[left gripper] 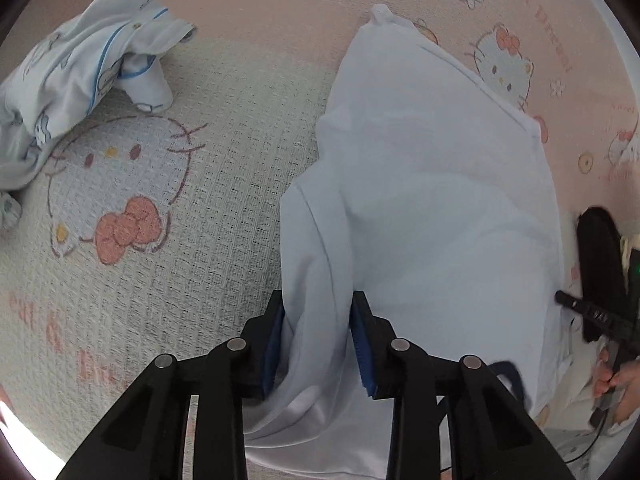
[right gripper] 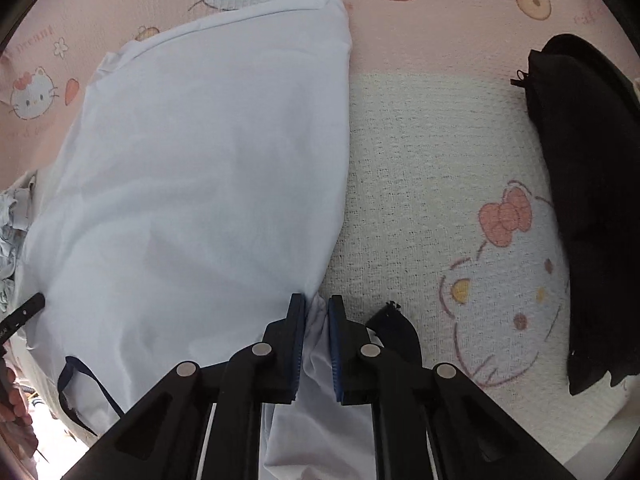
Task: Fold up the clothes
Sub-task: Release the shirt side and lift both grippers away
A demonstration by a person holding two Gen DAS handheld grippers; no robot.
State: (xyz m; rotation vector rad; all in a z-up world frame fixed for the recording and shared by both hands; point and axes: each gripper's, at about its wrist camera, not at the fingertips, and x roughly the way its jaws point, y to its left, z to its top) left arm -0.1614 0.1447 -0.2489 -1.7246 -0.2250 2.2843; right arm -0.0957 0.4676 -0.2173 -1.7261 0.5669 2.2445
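Observation:
A white garment (left gripper: 432,184) lies spread on the cartoon-print mat, its far corner pointing away from me; the right wrist view shows the same white garment (right gripper: 192,176). My left gripper (left gripper: 318,304) has its blue pads on either side of a thick fold at the garment's near left edge, with cloth filling the gap. My right gripper (right gripper: 317,306) pinches a narrow bunch of the near right edge between its pads. A dark blue strap (right gripper: 84,384) trails from the garment's near side.
A crumpled white garment with blue trim (left gripper: 84,76) lies at the far left of the mat (left gripper: 224,184). A black folded item (right gripper: 588,208) sits at the right of the mat (right gripper: 420,184). A person's hand (left gripper: 616,380) holds the other gripper's handle.

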